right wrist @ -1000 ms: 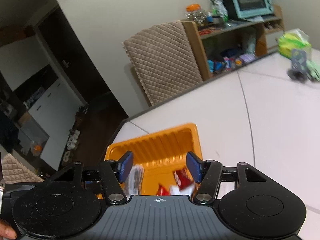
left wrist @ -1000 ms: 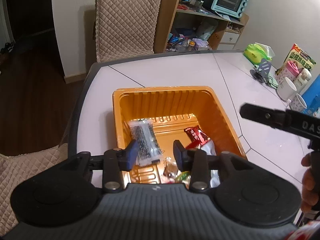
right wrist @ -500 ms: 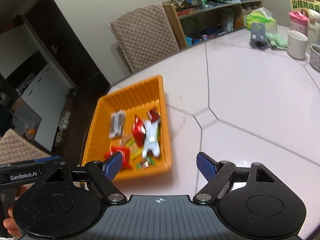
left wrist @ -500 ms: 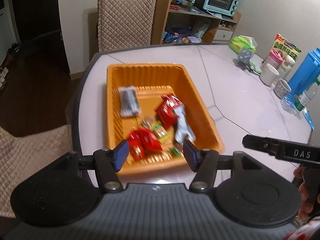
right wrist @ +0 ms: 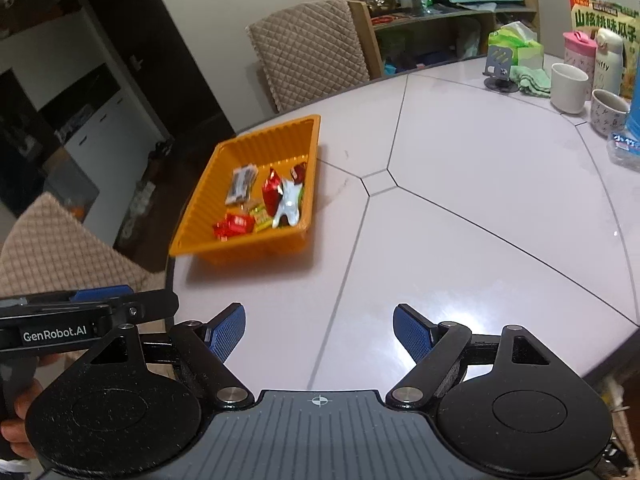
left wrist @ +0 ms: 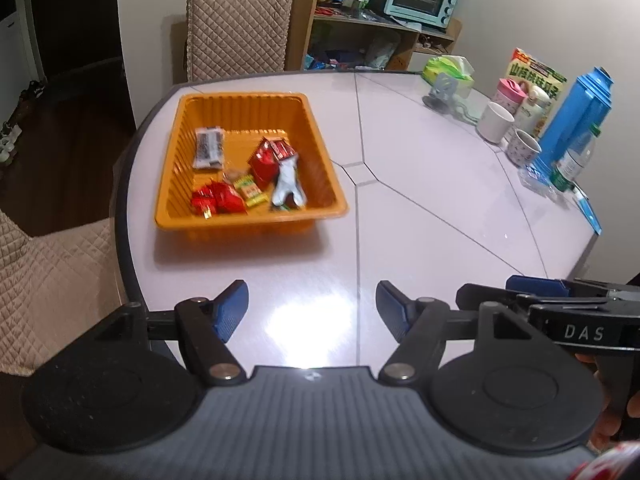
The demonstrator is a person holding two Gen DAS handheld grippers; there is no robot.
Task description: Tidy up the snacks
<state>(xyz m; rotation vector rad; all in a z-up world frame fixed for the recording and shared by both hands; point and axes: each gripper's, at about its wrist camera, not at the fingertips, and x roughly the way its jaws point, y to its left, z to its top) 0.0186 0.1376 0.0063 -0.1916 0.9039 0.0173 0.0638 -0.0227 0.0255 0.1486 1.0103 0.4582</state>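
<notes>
Both the left gripper (left wrist: 312,306) and right gripper (right wrist: 319,330) hang empty, jaws wide apart. The snack packets (left wrist: 248,178) in the orange tray (left wrist: 248,216) look light, crinkly and slippery; pinching a sealed edge seems best.

The snack packets (left wrist: 248,178) in the orange tray (left wrist: 328,168) are motion-blurred, so their printing cannot be read, and the tray's near wall hides whatever lies low against it. Jars and packets on the far shelf (right wrist: 436,20) are too small to identify. The blue box (right wrist: 636,112) is cut off by the right wrist view's right edge.
</notes>
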